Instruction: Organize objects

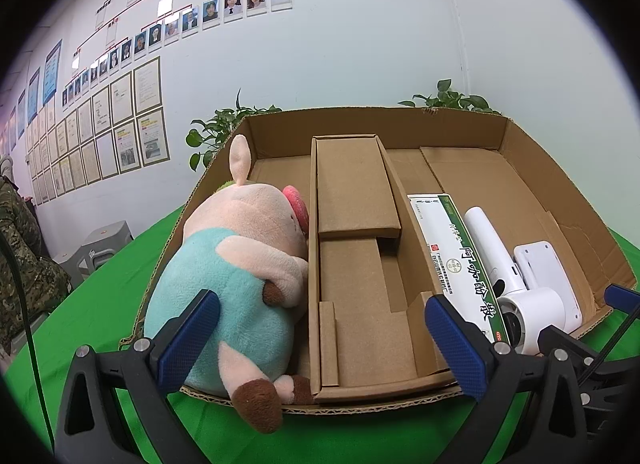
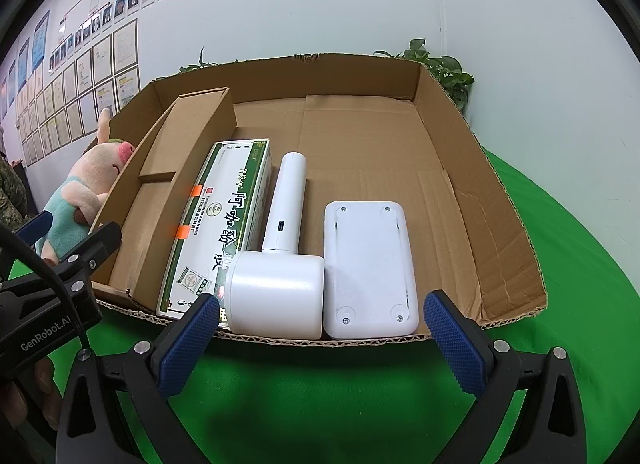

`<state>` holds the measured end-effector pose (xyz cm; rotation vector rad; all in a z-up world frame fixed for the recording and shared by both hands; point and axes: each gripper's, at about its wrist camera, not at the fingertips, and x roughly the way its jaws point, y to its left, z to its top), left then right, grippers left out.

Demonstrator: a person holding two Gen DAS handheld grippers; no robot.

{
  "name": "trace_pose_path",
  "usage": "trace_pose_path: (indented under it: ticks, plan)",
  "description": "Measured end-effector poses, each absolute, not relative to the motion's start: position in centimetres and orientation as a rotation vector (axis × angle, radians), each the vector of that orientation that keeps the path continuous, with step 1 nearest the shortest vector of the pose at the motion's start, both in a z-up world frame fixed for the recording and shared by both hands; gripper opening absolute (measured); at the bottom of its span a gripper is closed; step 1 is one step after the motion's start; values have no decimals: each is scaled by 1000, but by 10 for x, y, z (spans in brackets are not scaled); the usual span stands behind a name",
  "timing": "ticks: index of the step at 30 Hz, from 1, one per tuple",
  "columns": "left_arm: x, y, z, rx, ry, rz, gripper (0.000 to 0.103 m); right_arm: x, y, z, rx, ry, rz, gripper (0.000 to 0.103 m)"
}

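Cardboard tray [image 2: 472, 168] sits on the green tabletop [image 2: 320, 392], wall and potted plants [image 2: 444, 68] behind it at the top of the frame. A folded cardboard insert [image 1: 360, 264] fills the tray's left-centre strip. Plush pig [image 1: 236, 276], pink with a teal shirt and brown hooves, lies wedged between the insert and the tray's left wall; one foot hangs over the near edge.

In the right wrist view, lower centre: green-and-white medicine box [image 2: 218, 224] lies flat against the insert, white handheld device [image 2: 280, 264] beside it with its handle pointing to the back wall, white flat unit [image 2: 370, 268] underside up, touching the device head. All three crowd the near edge.

Open floor: back half and right side of the tray. Near wall is low, right wall is torn at the front corner.

Left gripper [image 1: 320, 344] jaws spread wide, empty, framing pig and insert. Right gripper [image 2: 320, 348] jaws spread wide, empty, over the tabletop just short of the tray. A person's sleeve [image 1: 20, 256] shows at far left.
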<state>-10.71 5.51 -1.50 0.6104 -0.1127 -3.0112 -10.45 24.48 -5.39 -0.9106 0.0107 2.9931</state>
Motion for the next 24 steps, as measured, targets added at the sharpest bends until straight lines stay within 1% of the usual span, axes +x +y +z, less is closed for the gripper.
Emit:
trace_pose_path:
  ticks: [24]
  plan:
    - [-107, 56, -15, 614, -117, -3008, 102, -104, 242, -54, -921, 8, 2989, 103]
